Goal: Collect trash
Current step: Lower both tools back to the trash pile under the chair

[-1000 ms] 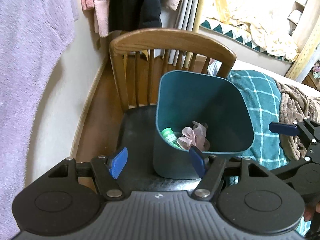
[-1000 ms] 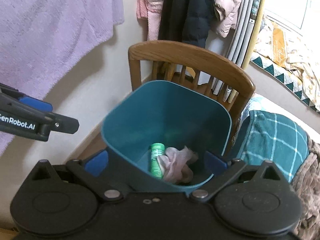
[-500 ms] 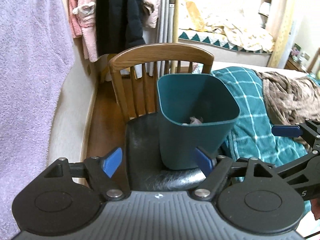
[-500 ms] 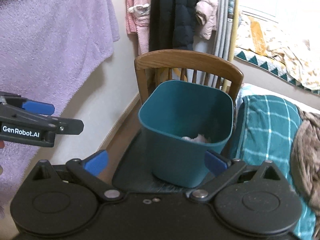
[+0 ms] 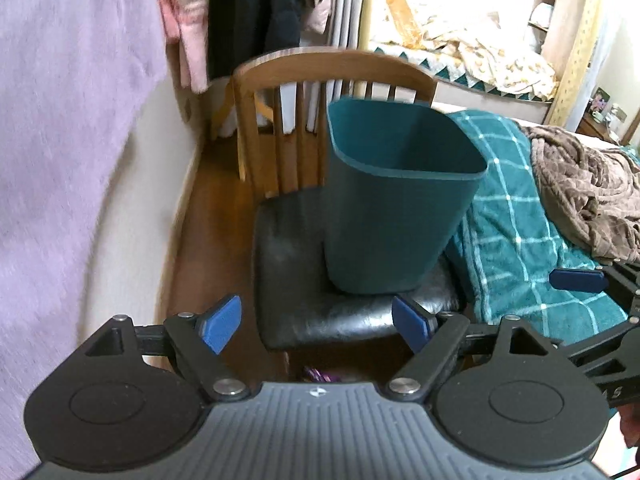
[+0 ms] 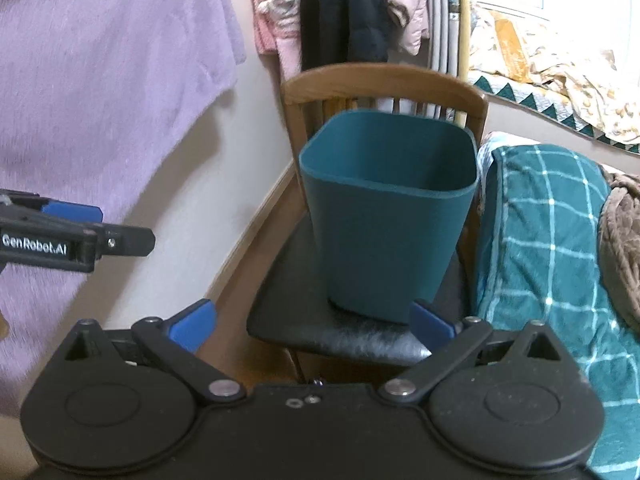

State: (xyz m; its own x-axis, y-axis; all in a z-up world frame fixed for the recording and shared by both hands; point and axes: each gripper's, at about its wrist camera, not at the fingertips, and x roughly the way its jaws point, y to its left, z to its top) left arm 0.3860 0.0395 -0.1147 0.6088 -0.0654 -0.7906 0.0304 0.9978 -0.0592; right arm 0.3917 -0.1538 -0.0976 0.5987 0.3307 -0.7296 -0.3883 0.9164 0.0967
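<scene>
A teal waste bin (image 5: 392,220) (image 6: 384,232) stands upright on the black seat of a wooden chair (image 5: 288,280) (image 6: 280,312). Its rim hides whatever lies inside. My left gripper (image 5: 316,322) hovers in front of the seat, short of the bin, its jaws opening with nothing between them. My right gripper (image 6: 312,322) is open and empty too, level with the seat's front edge. Each gripper shows at the edge of the other's view: the right one (image 5: 576,280) and the left one (image 6: 72,232).
A teal checked blanket (image 5: 520,232) and a brown throw (image 5: 580,184) cover the bed right of the chair. A purple towel (image 6: 100,80) hangs on the wall at left. Coats (image 6: 348,8) hang behind the chair. Something small and purple (image 5: 320,374) lies under the seat.
Both grippers have pulled back and away from the bin, which now looks smaller and farther off. The green bottle and crumpled tissue inside are no longer seen. The left jaws have widened.
</scene>
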